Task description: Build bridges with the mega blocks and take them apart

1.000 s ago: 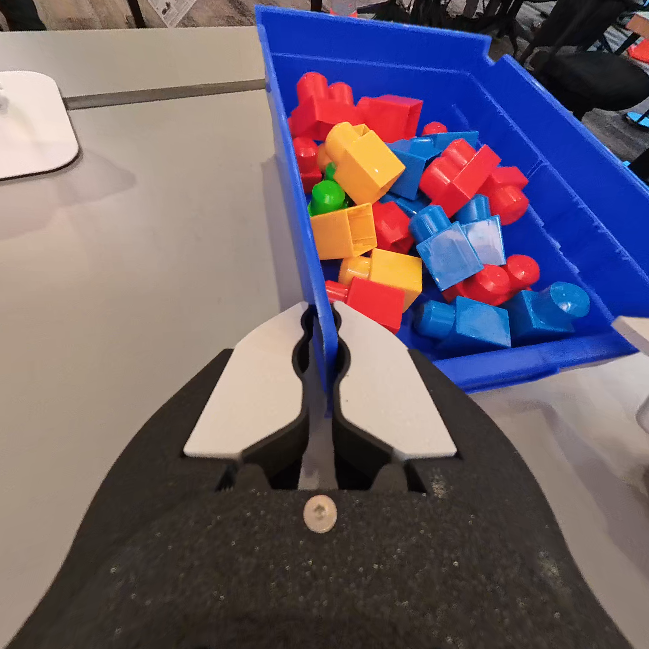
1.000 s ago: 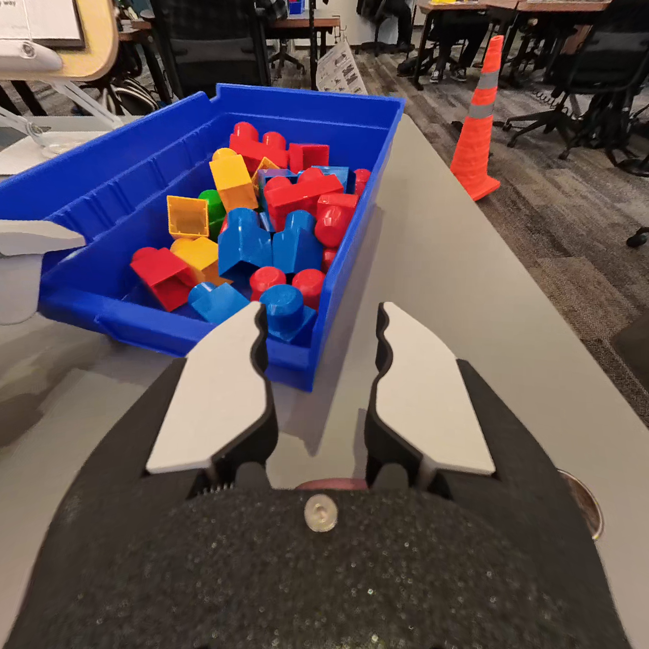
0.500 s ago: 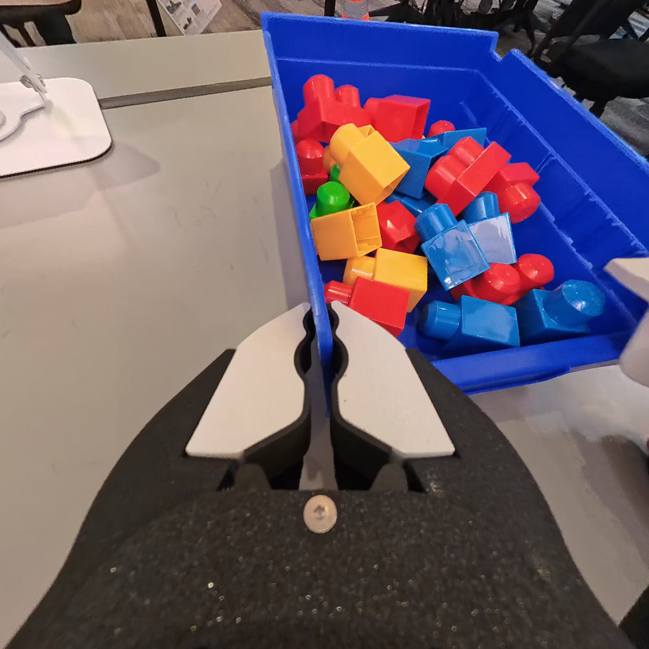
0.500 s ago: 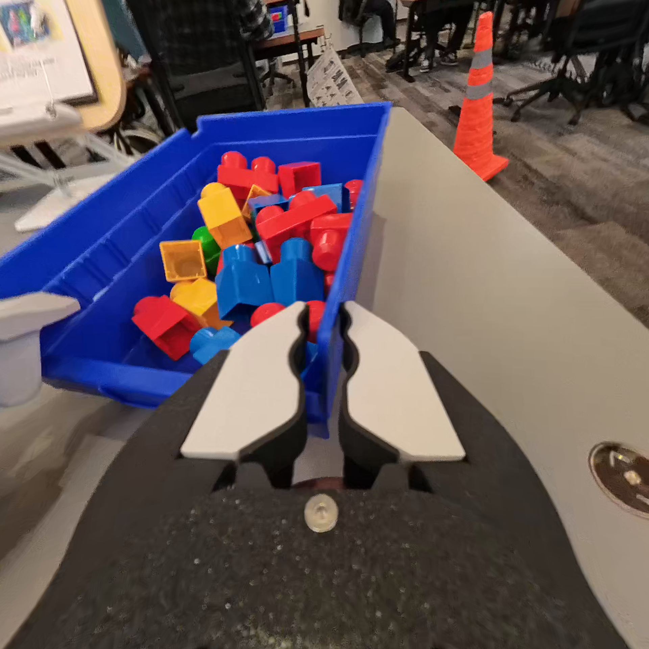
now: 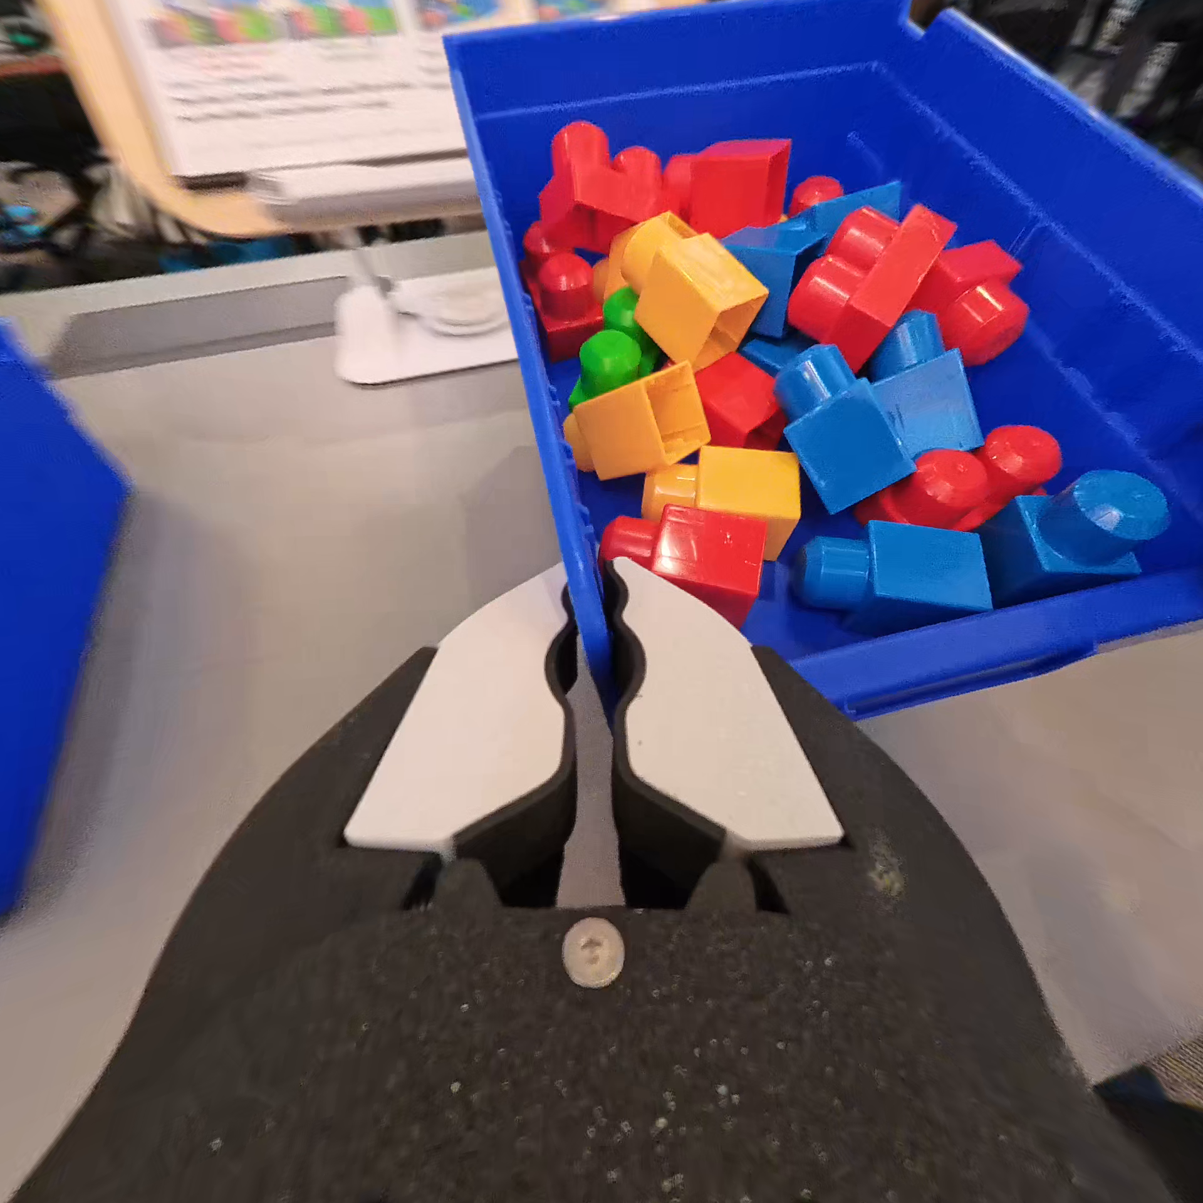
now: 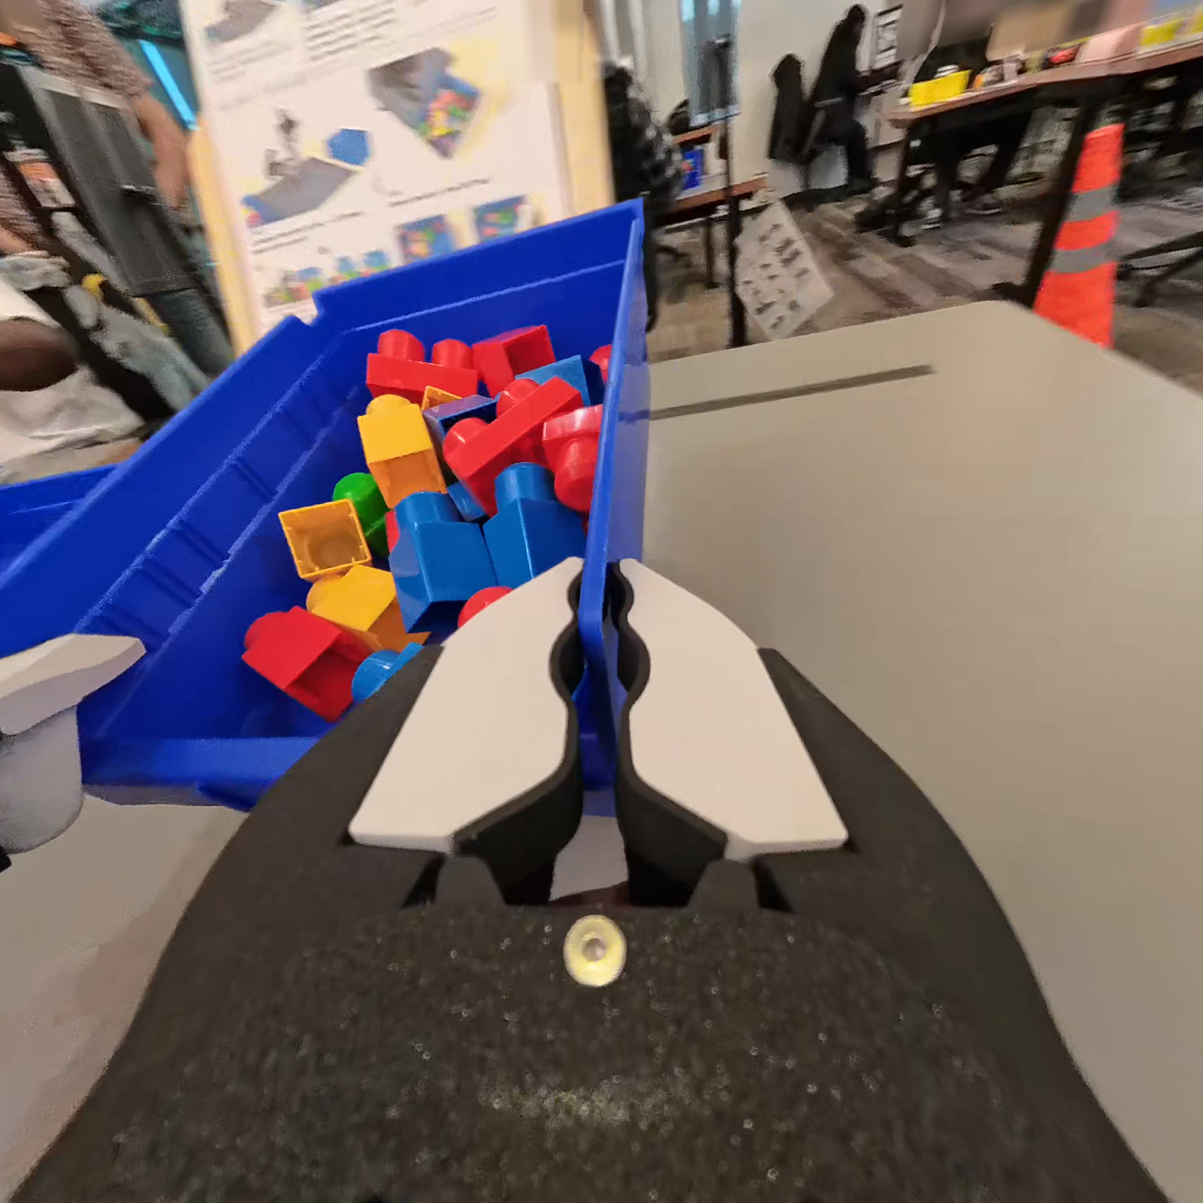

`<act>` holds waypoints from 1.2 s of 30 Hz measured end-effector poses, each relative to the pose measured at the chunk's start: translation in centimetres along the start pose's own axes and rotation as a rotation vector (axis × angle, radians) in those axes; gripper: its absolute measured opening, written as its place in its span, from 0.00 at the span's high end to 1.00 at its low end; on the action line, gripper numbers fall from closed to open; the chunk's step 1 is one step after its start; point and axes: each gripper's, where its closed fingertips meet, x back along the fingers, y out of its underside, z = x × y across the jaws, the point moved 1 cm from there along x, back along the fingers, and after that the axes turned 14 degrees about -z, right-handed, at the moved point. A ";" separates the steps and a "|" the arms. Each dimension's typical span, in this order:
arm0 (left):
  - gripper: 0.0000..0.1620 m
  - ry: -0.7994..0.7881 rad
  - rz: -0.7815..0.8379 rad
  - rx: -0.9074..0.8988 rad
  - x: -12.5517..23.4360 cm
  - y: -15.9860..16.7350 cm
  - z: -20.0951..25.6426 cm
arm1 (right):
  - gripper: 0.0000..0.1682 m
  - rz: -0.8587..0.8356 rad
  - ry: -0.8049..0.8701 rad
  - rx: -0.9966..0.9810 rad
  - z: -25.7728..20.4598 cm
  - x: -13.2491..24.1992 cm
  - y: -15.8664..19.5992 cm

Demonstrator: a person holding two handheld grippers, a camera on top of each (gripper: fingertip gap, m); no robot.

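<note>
A second blue container [image 5: 45, 586] shows blurred at the far left of the left wrist view, standing on the grey table [image 5: 293, 521]. Behind it a white stand base [image 5: 416, 338] rests on the table, and a poster board [image 5: 293, 84] rises beyond; the same board [image 6: 403, 143] stands behind the bin in the right wrist view. Farther right there, an orange traffic cone [image 6: 1080, 241] stands on the floor past the table's far corner, near dark desks and chairs.

The blue bin [image 5: 1106, 273] appears tilted, its near end raised off the table. The left gripper [image 5: 589, 579] is closed tight on the bin's left side wall near the front corner, one finger inside and one outside. The right gripper [image 6: 599, 573] pinches the right side wall [image 6: 618, 416] the same way; the left gripper's grey fingertip [image 6: 65, 664] shows at the left edge of that view.

The mega blocks [image 5: 814, 390] lie loose in a jumbled heap inside the bin, glossy plastic with round studs, none joined. About eight red, six blue, three or four yellow and one green [image 5: 608, 358] can be counted; some are half hidden, so the count is rough.
</note>
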 end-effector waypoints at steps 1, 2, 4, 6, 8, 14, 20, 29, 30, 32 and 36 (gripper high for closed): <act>0.97 -0.041 0.000 0.012 0.9 0.3 -2.1 | 0.97 -0.008 -0.033 0.008 -2.1 -0.8 0.1; 0.97 -0.080 -0.003 0.027 1.6 0.6 -4.0 | 0.97 -0.021 -0.063 0.017 -4.1 -1.7 0.2; 0.97 -0.135 -0.019 0.062 2.7 1.7 -7.5 | 0.98 -0.047 -0.114 0.028 -7.7 -3.1 0.7; 0.97 -0.153 -0.045 0.102 3.0 3.1 -10.2 | 0.98 -0.072 -0.144 0.035 -10.5 -4.3 1.3; 0.97 -0.156 -0.074 0.130 2.8 4.4 -12.3 | 0.98 -0.101 -0.159 0.044 -12.5 -5.3 2.2; 0.97 -0.150 -0.162 0.129 0.9 7.0 -14.6 | 0.97 -0.196 -0.172 0.023 -13.6 -7.7 5.9; 0.96 -0.116 -0.120 0.199 0.0 7.6 -14.6 | 0.95 -0.183 -0.188 0.064 -13.5 -8.1 6.5; 0.58 -0.155 -0.106 0.216 8.8 12.3 -19.5 | 0.72 0.011 -0.593 0.132 -16.7 0.1 2.6; 0.58 -0.194 -0.080 0.237 10.0 12.7 -21.8 | 0.73 0.018 -0.631 0.190 -18.1 1.0 2.7; 0.58 -0.278 -0.030 0.271 11.4 13.1 -27.2 | 0.76 -0.010 -0.711 0.301 -21.1 2.4 4.1; 0.56 -0.347 -0.127 0.339 8.9 14.1 -36.4 | 0.81 -0.103 -0.875 0.405 -26.9 3.7 9.1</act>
